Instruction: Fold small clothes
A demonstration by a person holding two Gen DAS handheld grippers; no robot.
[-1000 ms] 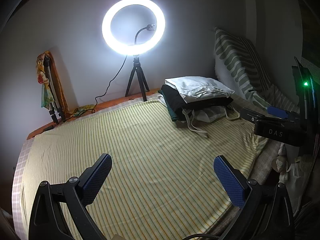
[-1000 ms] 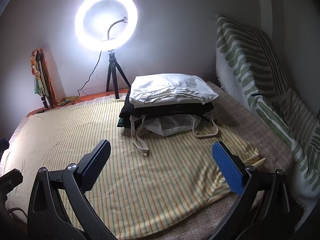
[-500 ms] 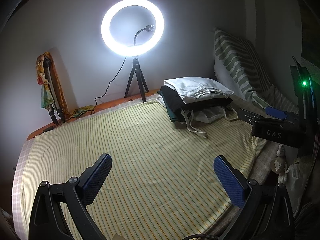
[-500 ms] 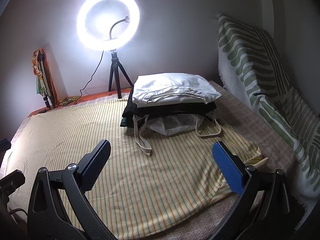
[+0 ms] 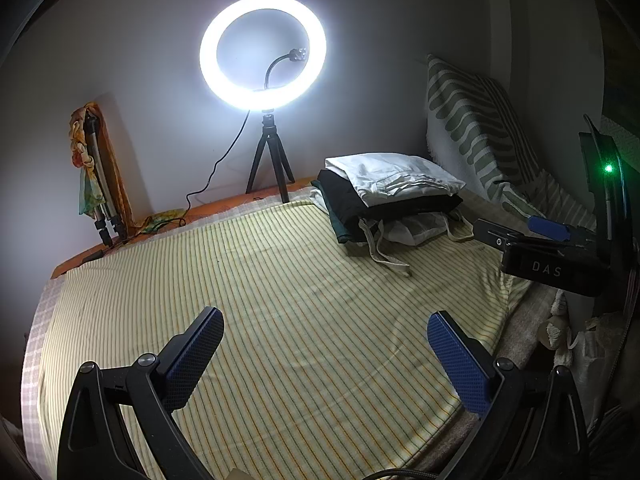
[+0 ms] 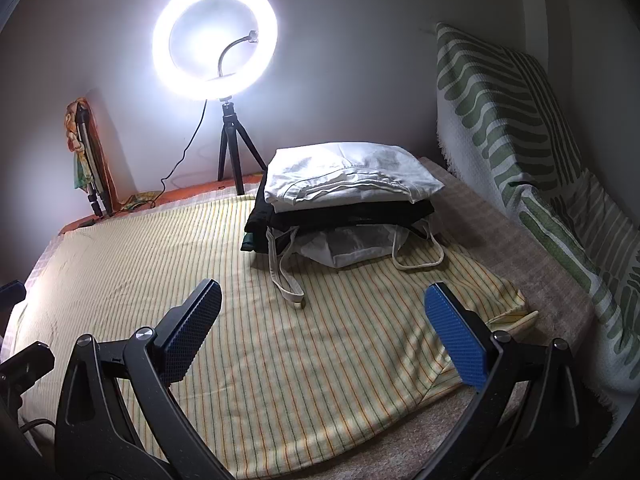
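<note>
A stack of folded clothes sits at the far right of the bed: a white garment (image 5: 394, 178) (image 6: 348, 176) on top, a black one (image 5: 352, 206) (image 6: 344, 216) under it, and a pale piece with cream straps (image 6: 348, 246) at the bottom. My left gripper (image 5: 324, 356) hovers open over the yellow striped sheet (image 5: 260, 300), well short of the stack. In the right wrist view my right gripper (image 6: 322, 328) is open too, empty, with the stack straight ahead. From the left wrist view the right gripper's body (image 5: 552, 256) shows at the right edge.
A lit ring light on a small tripod (image 5: 264, 52) (image 6: 216, 36) stands at the far wall. A green-and-white patterned cushion (image 6: 520, 128) leans along the right side. Folded tripods with a coloured cloth (image 5: 94, 172) rest in the left corner. A cable (image 5: 208, 184) runs along the wall.
Both views have shifted slightly: the right gripper has edged closer to the clothes stack, and the left view has drifted a little. Both grippers stay open.
</note>
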